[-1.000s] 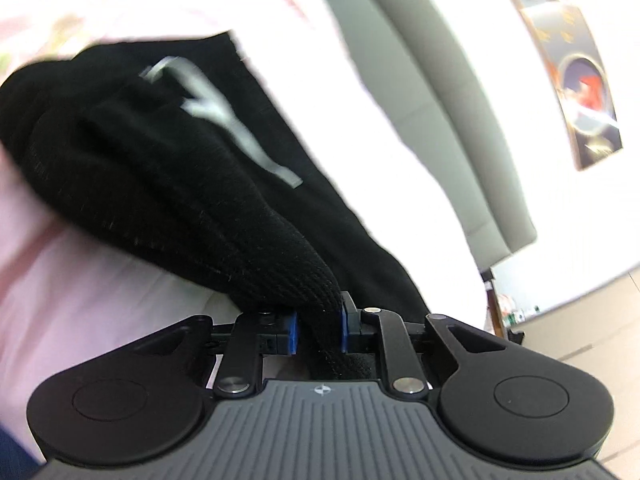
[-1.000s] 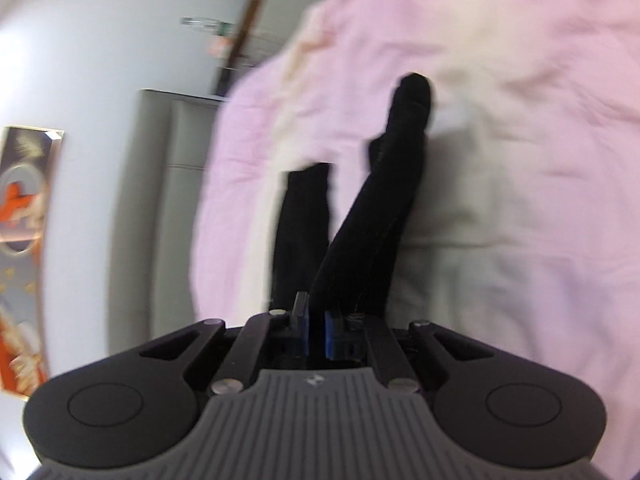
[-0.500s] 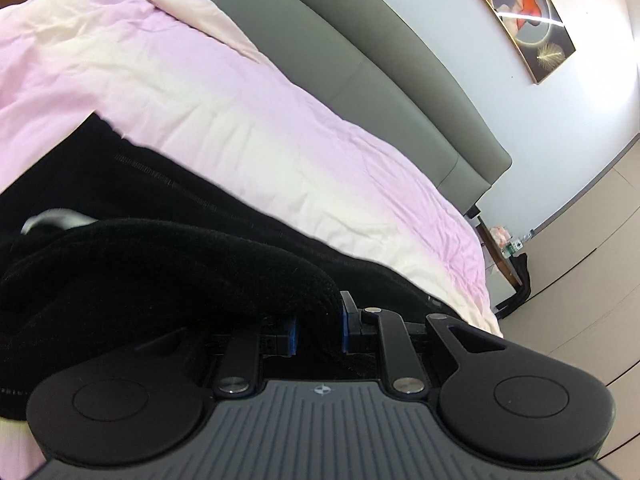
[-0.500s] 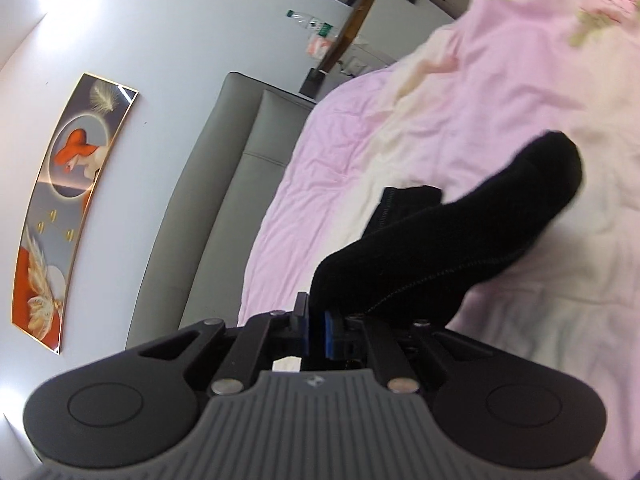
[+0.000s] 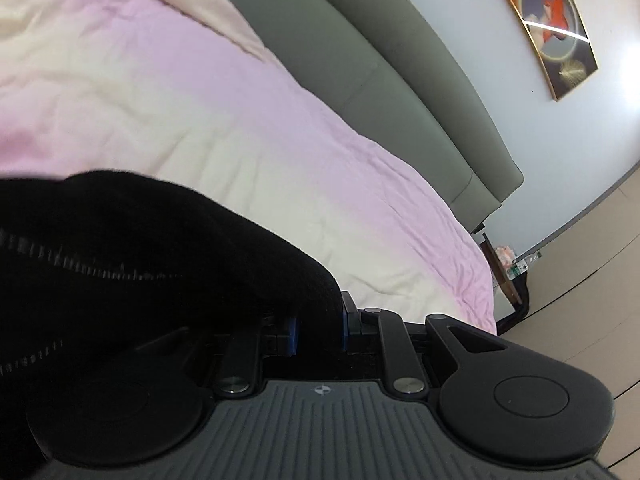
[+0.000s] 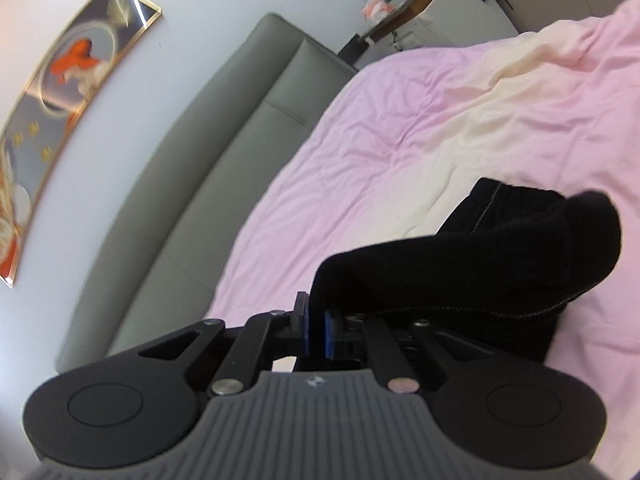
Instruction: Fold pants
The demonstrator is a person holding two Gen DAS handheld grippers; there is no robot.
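On a bed spread with a pink and cream sheet [image 5: 240, 120], a pair of black pants [image 5: 140, 260] is being held up at two places by hand-held grippers. The left gripper [image 5: 318, 326] is pinching a thick bunch of the dark fabric between its blue pads [image 5: 293, 330], its jaws drawn close on the cloth; the fabric is draping over the gripper's left side and showing a line of pale stitching. The right gripper [image 6: 316, 332] is likewise clamping an edge of the pants between its narrow blue pads [image 6: 329, 334], the jaws nearly together on the cloth, while the rest of that part is bulging out to the right and lying on the sheet. Both tools are sitting low over the mattress, pointing toward the grey padded headboard [image 6: 200, 160]. A framed picture [image 6: 60, 80] is hanging on the pale wall above it, and a bedside table [image 6: 400, 12] is standing beside the bed.
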